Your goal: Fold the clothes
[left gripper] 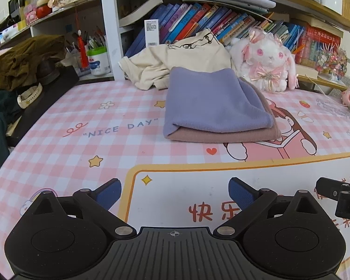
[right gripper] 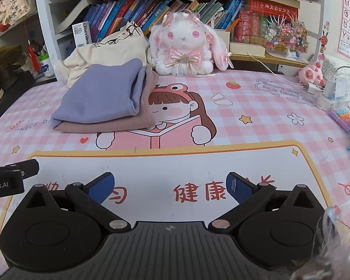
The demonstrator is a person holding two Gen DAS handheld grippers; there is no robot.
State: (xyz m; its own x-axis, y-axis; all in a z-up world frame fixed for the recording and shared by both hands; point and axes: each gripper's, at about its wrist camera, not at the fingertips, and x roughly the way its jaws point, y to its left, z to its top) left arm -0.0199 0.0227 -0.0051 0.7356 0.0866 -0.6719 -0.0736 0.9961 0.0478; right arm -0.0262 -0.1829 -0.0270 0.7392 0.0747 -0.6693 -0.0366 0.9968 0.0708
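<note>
Left wrist: 2 folded cloths (left gripper: 212, 107), 1 unfolded cream garment (left gripper: 175, 63).

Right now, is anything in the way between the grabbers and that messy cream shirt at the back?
Yes. The folded purple cloth on the pink cloth sits right in front of the cream shirt. Both the left gripper and right gripper are open and empty.
</note>
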